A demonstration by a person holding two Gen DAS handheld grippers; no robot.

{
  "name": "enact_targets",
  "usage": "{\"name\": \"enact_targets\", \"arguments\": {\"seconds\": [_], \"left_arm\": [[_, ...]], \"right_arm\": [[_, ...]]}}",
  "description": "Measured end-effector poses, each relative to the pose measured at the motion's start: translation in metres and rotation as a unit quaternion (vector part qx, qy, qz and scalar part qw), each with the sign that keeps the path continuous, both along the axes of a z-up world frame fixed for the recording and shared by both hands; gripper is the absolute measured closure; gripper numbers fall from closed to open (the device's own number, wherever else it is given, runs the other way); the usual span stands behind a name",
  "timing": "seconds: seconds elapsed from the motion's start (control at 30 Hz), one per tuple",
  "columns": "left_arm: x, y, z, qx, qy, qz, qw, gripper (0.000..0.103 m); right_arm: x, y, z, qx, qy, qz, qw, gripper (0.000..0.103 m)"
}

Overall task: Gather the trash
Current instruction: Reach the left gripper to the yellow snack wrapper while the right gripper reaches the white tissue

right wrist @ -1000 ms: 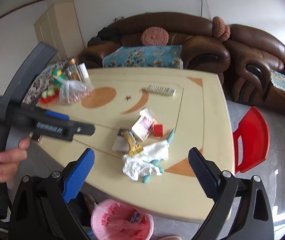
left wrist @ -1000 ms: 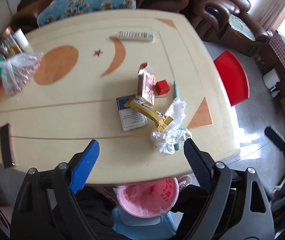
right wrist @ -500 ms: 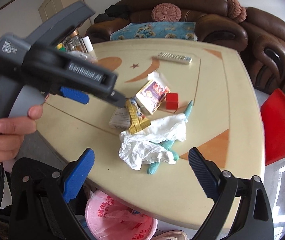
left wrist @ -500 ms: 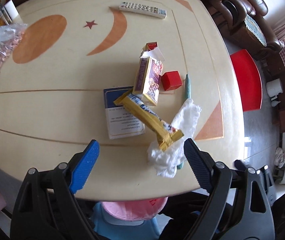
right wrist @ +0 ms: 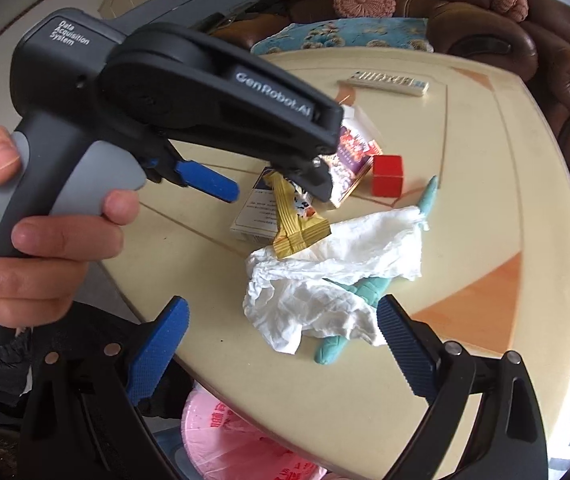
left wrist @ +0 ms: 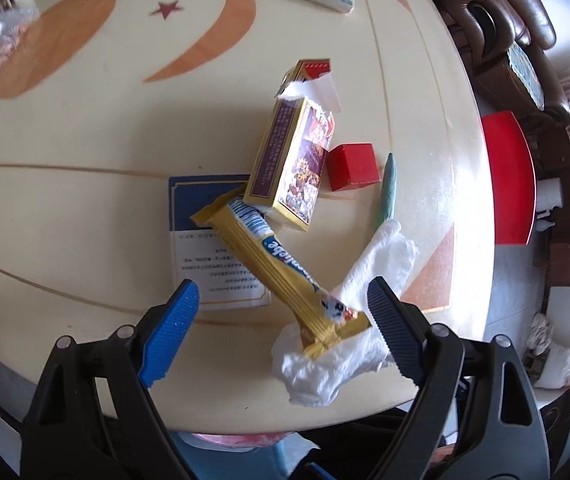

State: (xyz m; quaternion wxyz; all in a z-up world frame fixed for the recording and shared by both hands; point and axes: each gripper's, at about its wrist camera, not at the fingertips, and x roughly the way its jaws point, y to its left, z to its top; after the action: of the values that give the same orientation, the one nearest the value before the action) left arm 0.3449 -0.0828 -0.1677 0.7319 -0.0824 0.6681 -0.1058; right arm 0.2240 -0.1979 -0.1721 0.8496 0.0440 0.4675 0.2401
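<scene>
Trash pile is seen mid-frame on the cream oval surface (left wrist: 65,208) in the left wrist view: long gold foil snack wrapper (left wrist: 281,276), crumpled white tissue (left wrist: 349,320), purple-and-gold cardboard carton with torn top (left wrist: 293,164), flat blue-and-white box (left wrist: 213,248) under the wrapper.

Left claw (left wrist: 281,304) is spread wide, nothing pinched; its dark pad sits at the wrapper's crimped end and the tissue, blue pad well left over the flat box. Right claw (right wrist: 281,320) is likewise spread and empty, low in its frame, tissue (right wrist: 325,276) between the pads.

Handling, judged:
- Wrapper: light, slick foil, likely to slide or crush. Best pinched across the narrow body near the crimped end.
- Tissue: soft, near weightless, collapses under any grip; a bunched fold should be taken. It is draped over a teal rubbery toy figure (right wrist: 365,292), which could be dragged along.
- Carton: stiff, light; to be taken across the narrow sides.

Pink-lined bin (right wrist: 245,436) is visible below the surface edge, bottom of frame.
</scene>
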Motion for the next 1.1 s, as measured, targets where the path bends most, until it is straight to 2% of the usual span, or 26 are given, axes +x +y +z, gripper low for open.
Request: {"name": "enact_targets", "arguments": {"seconds": [0.27, 0.47, 0.63, 0.7, 0.87, 0.93, 1.1], "left_arm": [[0.002, 0.002, -0.019, -0.032, 0.010, 0.027, 0.9991, 0.019], [0.004, -0.005, -0.019, -0.025, -0.002, 0.011, 0.9996, 0.019], [0.007, -0.009, -0.017, -0.019, -0.003, -0.004, 0.9998, 0.036], [0.008, -0.010, -0.017, -0.018, 0.002, -0.007, 0.9998, 0.037], [0.010, -0.020, -0.019, -0.014, 0.006, -0.015, 0.9998, 0.044], [0.011, -0.023, -0.018, -0.004, 0.003, -0.020, 0.9998, 0.050], [0.015, -0.021, -0.017, 0.006, 0.011, -0.019, 0.9997, 0.062]], "right_arm": [[0.006, -0.004, -0.006, 0.047, -0.003, 0.008, 0.999, 0.010], [0.006, 0.005, -0.015, 0.054, 0.000, 0.033, 0.998, 0.010], [0.009, 0.006, -0.024, 0.068, 0.005, 0.032, 0.997, 0.011], [0.010, 0.005, -0.026, 0.078, 0.003, 0.028, 0.997, 0.014], [0.014, 0.003, -0.032, 0.078, 0.006, 0.022, 0.997, 0.026], [0.016, 0.002, -0.038, 0.081, 0.020, 0.019, 0.996, 0.046], [0.020, 0.001, -0.052, 0.077, 0.042, 0.003, 0.996, 0.068]]}}
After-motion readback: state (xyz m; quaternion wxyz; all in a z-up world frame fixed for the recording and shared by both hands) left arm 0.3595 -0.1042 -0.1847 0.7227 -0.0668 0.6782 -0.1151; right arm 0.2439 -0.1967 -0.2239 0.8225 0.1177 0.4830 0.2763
